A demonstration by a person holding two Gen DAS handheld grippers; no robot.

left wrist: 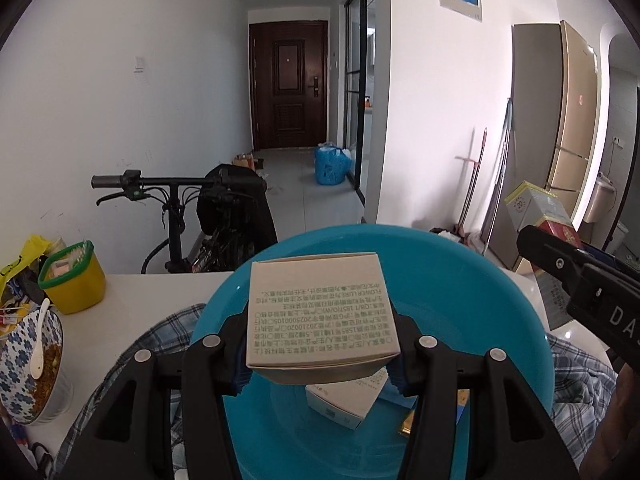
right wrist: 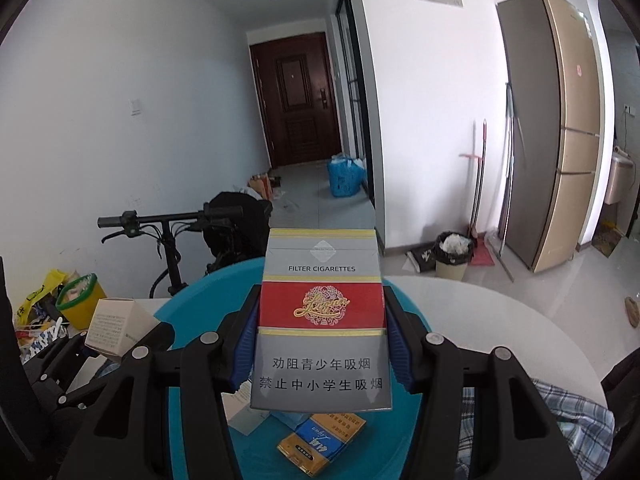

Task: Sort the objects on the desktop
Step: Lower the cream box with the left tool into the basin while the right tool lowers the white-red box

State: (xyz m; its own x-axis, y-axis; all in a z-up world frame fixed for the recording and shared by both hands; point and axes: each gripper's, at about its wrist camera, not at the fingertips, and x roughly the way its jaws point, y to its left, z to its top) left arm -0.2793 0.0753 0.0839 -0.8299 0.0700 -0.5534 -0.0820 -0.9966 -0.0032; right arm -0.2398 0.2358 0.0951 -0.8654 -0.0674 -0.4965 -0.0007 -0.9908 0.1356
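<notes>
While both grippers hang over it, the blue plastic basin [left wrist: 500,280] fills the space below and ahead of them, resting on a plaid cloth [left wrist: 168,332] spread across the white table [right wrist: 500,320]. Left of the left gripper [left wrist: 320,360], on the table, sit a blue-and-white floral bowl [left wrist: 20,376] of food with a white spoon [left wrist: 40,344] in it, and behind that a yellow tub with a green rim [left wrist: 74,280]. That gripper is clamped on a beige carton with printed text [left wrist: 320,312], its blue-padded jaws pressing both sides, the box held above the basin's interior. Directly beneath it, lying on the basin floor, is a small white box [left wrist: 348,404]. Off to its right the black body of the right gripper [right wrist: 320,344] reaches in, a red and grey pack showing past its tip. From the right wrist view, this gripper is clenched on that red and grey cigarette pack [right wrist: 320,312], pads against both long edges, the pack upright and over the basin. Below it on the basin floor lies a blue and orange cigarette pack [right wrist: 316,444], with a pale box just left of that. To the left, the beige carton shows in the left gripper's grasp.
</notes>
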